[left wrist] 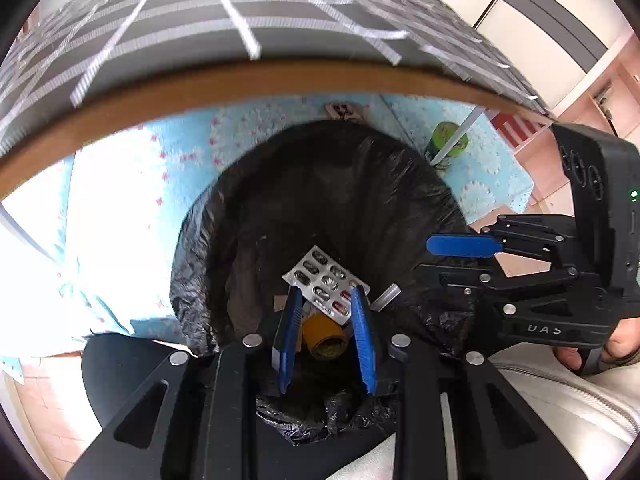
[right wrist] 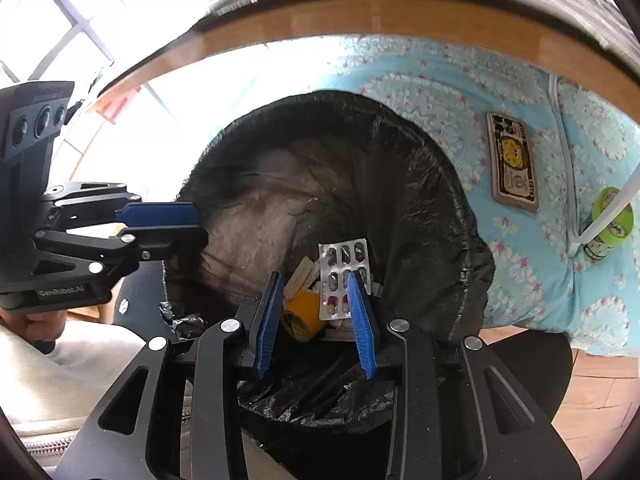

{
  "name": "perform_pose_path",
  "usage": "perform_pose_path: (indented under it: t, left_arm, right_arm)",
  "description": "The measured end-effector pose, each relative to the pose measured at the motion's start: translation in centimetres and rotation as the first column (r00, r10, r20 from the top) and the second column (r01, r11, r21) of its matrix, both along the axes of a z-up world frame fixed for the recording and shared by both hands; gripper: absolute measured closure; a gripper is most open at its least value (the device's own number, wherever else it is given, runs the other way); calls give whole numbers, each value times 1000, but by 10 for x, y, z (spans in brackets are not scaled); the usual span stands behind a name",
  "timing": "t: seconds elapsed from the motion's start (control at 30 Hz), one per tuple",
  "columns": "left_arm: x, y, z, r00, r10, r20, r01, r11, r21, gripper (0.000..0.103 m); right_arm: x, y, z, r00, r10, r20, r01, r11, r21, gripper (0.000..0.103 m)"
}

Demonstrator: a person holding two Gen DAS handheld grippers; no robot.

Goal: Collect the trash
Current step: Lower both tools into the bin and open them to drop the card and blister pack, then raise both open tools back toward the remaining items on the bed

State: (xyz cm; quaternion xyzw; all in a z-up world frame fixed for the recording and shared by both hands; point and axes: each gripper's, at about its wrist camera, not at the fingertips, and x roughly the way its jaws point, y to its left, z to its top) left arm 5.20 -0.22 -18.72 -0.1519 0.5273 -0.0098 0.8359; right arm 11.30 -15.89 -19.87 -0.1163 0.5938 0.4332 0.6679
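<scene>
A bin lined with a black bag [left wrist: 320, 200] [right wrist: 400, 184] stands on the floor under the table edge. Inside lie a silver pill blister pack [left wrist: 326, 278] [right wrist: 344, 264], a yellow tape roll [left wrist: 324, 334] [right wrist: 302, 314] and paper scraps. My left gripper [left wrist: 328, 296] is open and empty above the bin's near rim; it also shows in the right wrist view [right wrist: 160, 220]. My right gripper [right wrist: 316, 284] is open and empty above the bin; it also shows in the left wrist view [left wrist: 460, 246].
A wooden table edge [left wrist: 240, 84] [right wrist: 360, 20] with a grey striped cloth [left wrist: 240, 12] overhangs the bin. A blue flowered mat [right wrist: 520, 240] lies on the floor with a phone case [right wrist: 514, 162] and a green can [left wrist: 446, 144] [right wrist: 608, 224] by a white table leg.
</scene>
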Motion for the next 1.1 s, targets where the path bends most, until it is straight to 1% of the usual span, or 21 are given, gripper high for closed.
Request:
perform_pose_path:
  t: [0.33, 0.37, 0.4, 0.43, 0.57, 0.63, 0.7, 0.9, 1.1]
  left_arm:
    - [-10, -4, 43, 994, -27, 102, 22, 999, 46, 78]
    - [-11, -5, 47, 993, -29, 113, 24, 999, 48, 69]
    - [-12, -5, 53, 991, -30, 129, 23, 998, 56, 53]
    - [-13, -6, 57, 989, -32, 144, 22, 998, 65, 47]
    - [-15, -9, 78, 980, -55, 190, 39, 995, 88, 47]
    - [-15, -7, 84, 977, -60, 206, 41, 995, 96, 47]
    - [-15, -6, 93, 972, -63, 225, 39, 993, 110, 47]
    - [-6, -5, 111, 962, -71, 263, 33, 989, 145, 47]
    - [7, 4, 125, 954, -67, 292, 13, 983, 184, 47]
  right_arm:
    - [2, -8, 30, 998, -13, 69, 11, 999, 40, 70]
    - [2, -8, 33, 997, -14, 74, 11, 999, 43, 70]
    - [2, -9, 36, 997, -15, 80, 11, 999, 47, 69]
    - [3, -10, 38, 996, -16, 84, 12, 999, 52, 69]
    - [6, -12, 53, 994, -16, 108, 8, 997, 75, 67]
    - [7, -12, 62, 992, -15, 127, 4, 996, 88, 63]
    - [9, -12, 73, 989, -15, 149, -1, 995, 105, 62]
    - [14, -10, 99, 977, -11, 212, -20, 989, 145, 59]
    - [27, -5, 113, 965, -8, 263, -34, 988, 154, 57]
